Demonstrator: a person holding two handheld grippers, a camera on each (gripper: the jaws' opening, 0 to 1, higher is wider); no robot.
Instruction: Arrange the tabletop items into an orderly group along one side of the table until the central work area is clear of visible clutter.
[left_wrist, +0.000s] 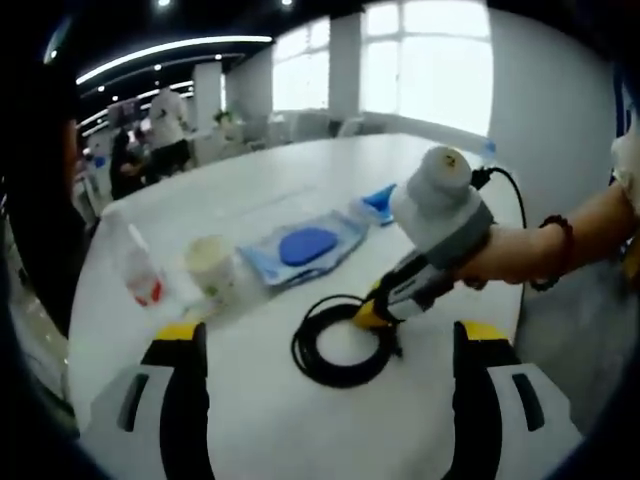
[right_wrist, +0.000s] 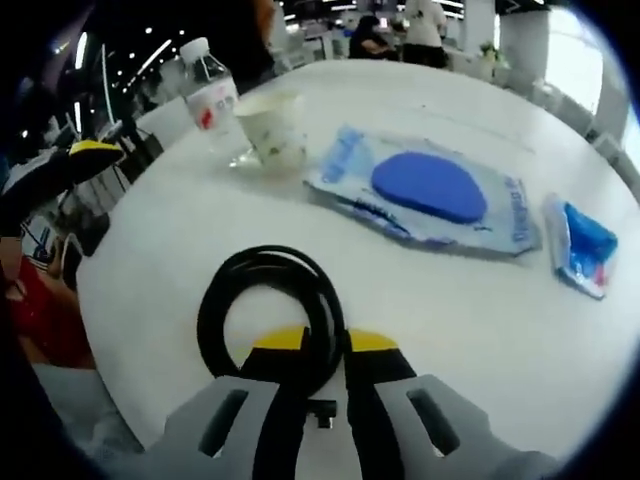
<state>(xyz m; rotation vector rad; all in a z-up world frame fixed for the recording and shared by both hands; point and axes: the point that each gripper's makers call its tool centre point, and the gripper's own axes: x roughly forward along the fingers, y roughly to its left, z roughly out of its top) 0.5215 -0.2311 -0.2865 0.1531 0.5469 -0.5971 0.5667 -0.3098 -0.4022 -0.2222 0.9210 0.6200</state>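
Observation:
A black cable coil (left_wrist: 303, 350) lies on the white table (left_wrist: 300, 430), just ahead of my left gripper (left_wrist: 330, 335), whose yellow-tipped jaws stand wide open on either side of it without touching. My right gripper (left_wrist: 380, 312), held by a hand, comes in from the right and pinches the coil's rim. In the right gripper view that gripper (right_wrist: 326, 342) is shut on the cable coil (right_wrist: 262, 262). Beyond it lie a flat blue pack (right_wrist: 430, 190), a small blue packet (right_wrist: 582, 245), a paper cup (right_wrist: 272, 128) and a water bottle (right_wrist: 210, 90).
In the left gripper view, the bottle (left_wrist: 135, 265) and cup (left_wrist: 212, 268) stand near the table's left edge, with the blue pack (left_wrist: 305, 245) and small packet (left_wrist: 378, 203) in a row behind the coil. People (left_wrist: 165, 130) stand at tables far back. Red seats (right_wrist: 50, 310) sit past the table rim.

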